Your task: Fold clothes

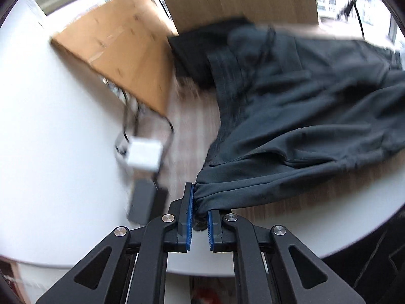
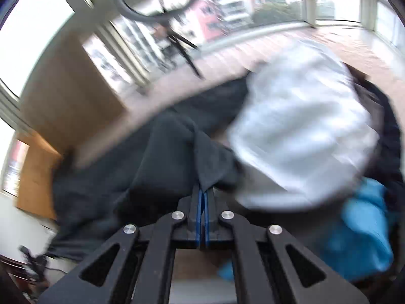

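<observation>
Gripping a bunched corner of the dark grey trousers (image 1: 291, 116), the left gripper (image 1: 200, 212) has its blue-padded fingers (image 1: 189, 217) clenched on gathered cloth at the near edge of the garment, with a small gap left between the pads where the fabric is pinched. The rest of the trousers lies spread and rumpled across the wooden surface (image 1: 187, 116), running away to the far right, with a darker folded garment (image 1: 192, 58) at the far end and a cardboard box (image 1: 114, 50) leaning at the far left; a small white block (image 1: 144, 155) with cables sits near the left. From the right wrist view, the right gripper (image 2: 202, 197) is also clamped, its fingers (image 2: 199, 215) pressed almost together on a thin fold of the same dark cloth (image 2: 162, 157), which drapes away to the left. A white bundle (image 2: 298, 131) sits just to the right of that cloth, and something bright blue (image 2: 362, 233) lies near the right edge; both are too blurred to identify. The step in hand looks like the start of a fold: two edge points of the trousers are seized, and the garment is being raised from the surface. Judging by that, the next move calls for carrying both held points together, keeping the cloth taut between them, across to the opposite edge so one half lies squarely over the other, without dragging the white bundle along.
</observation>
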Tool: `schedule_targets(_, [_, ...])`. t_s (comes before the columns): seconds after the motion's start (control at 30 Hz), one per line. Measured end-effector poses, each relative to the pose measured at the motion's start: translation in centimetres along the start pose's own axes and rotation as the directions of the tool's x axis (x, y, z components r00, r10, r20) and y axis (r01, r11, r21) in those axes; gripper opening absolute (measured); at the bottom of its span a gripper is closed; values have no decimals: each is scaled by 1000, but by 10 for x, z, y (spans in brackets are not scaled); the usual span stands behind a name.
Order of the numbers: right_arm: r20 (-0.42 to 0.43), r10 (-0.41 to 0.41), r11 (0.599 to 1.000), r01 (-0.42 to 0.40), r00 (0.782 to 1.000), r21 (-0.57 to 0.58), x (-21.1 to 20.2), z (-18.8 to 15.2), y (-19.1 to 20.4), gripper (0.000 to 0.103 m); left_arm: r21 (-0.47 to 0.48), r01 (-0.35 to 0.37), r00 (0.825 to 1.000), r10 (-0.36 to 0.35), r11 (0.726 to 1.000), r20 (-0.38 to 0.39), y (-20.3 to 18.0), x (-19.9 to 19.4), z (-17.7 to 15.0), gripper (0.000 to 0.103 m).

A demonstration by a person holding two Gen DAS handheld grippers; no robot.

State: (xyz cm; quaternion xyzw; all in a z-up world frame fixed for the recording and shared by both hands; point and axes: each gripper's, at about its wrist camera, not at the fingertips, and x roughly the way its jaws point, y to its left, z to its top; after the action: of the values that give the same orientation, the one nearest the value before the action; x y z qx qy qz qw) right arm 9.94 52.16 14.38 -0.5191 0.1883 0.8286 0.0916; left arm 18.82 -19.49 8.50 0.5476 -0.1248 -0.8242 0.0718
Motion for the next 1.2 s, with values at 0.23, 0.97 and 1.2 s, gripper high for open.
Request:
schedule_targets(0.23, [-112,-79,997,77,991,-24,4,-15,-18,14,50,16,992,-10,999,-123,-13,8,-26,14])
schedule_targets(0.97, [-150,-243,670,54,958,-741,113,-50,130,4,-100,-49,995,40,994,-89,-3,-42,-51,12])
schedule_targets(1.2, [-28,15,927,-25,999,-375,41,-15,56,2,118,171,971,-188,978,145,-109,-82,41,12])
